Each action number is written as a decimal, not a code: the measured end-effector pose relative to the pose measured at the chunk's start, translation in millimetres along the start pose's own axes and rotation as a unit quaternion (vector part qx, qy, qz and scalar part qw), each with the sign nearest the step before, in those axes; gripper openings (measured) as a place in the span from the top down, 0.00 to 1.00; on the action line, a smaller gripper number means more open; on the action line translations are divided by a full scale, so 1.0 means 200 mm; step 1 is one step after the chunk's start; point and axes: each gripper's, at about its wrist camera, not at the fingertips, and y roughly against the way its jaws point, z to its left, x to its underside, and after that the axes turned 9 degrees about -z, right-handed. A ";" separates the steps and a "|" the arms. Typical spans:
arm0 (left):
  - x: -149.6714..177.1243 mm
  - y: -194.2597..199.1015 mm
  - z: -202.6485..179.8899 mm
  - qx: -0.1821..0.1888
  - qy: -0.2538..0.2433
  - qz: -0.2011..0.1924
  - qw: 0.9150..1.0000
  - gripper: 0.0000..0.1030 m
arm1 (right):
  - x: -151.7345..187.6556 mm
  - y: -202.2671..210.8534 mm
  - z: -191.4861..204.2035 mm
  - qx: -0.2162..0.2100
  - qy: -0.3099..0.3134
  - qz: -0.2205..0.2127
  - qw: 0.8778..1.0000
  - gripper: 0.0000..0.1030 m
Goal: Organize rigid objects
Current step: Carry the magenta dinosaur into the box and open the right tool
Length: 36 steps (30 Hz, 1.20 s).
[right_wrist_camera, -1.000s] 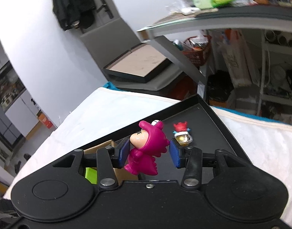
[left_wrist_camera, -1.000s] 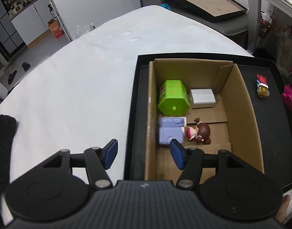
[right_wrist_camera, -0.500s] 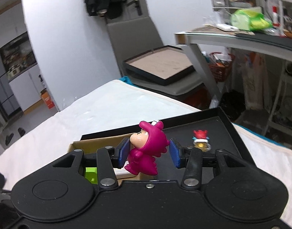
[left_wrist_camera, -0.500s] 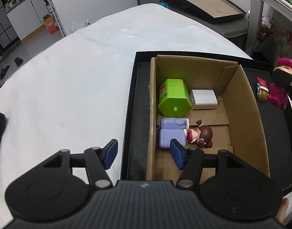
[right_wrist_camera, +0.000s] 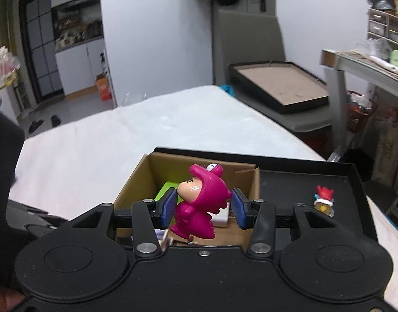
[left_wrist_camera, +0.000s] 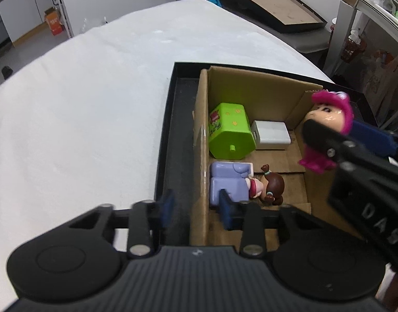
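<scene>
Nearest the camera, the left gripper (left_wrist_camera: pixel 195 209) is straddling the near left wall of the open brown cardboard box (left_wrist_camera: pixel 256 91), and its fingers are closing on that wall, noticeably narrower than a second ago, so it looks like it's bracing the box.

Just past that, inside the box, a lilac block toy with a small brown-haired doll figure (left_wrist_camera: pixel 247 183) is lying beside it, then a lime green plastic hexagonal container (left_wrist_camera: pixel 231 131) and a white rectangular adapter block (left_wrist_camera: pixel 271 135) further in.

The right gripper (right_wrist_camera: pixel 204 206) is pinching the magenta hooded figurine (right_wrist_camera: pixel 202 200) between its fingers and has swung over from the black shallow tray (right_wrist_camera: pixel 289 179) to hang above the box opening. The drop is probably next.

A tiny red-topped figure (right_wrist_camera: pixel 323 200) is sitting on the tray, likely the last to go.
</scene>
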 end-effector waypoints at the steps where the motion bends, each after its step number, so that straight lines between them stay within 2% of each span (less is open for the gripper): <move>1: 0.00 -0.01 0.01 0.006 0.004 0.003 1.000 0.84 | 0.01 -0.01 0.01 -0.002 0.003 0.004 1.000 0.56; 2: 0.00 -0.01 0.02 0.015 0.007 0.004 1.000 0.90 | 0.01 -0.02 0.02 -0.001 0.004 0.007 1.000 0.56; 14: -0.01 -0.02 0.02 0.033 -0.018 0.008 0.999 0.90 | 0.03 -0.12 0.03 -0.011 -0.009 0.033 0.999 0.56; 20: -0.02 -0.02 0.02 0.037 -0.024 0.012 0.999 0.89 | 0.05 -0.14 0.01 -0.015 -0.017 0.052 0.998 0.46; 25: -0.04 -0.02 0.01 0.027 -0.026 0.022 0.999 0.88 | 0.05 -0.09 -0.03 -0.003 -0.026 0.051 0.998 0.45; 30: -0.06 0.00 -0.01 0.003 -0.031 0.022 0.999 0.83 | 0.04 -0.04 -0.03 0.005 -0.013 0.036 0.999 0.30; 35: -0.07 0.04 -0.04 -0.028 -0.041 0.016 0.999 0.58 | 0.01 -0.02 -0.07 0.019 -0.019 0.021 0.999 0.20; 36: -0.07 0.05 -0.05 -0.031 -0.044 0.013 0.998 0.56 | 0.00 -0.01 -0.07 0.023 -0.019 0.018 0.999 0.17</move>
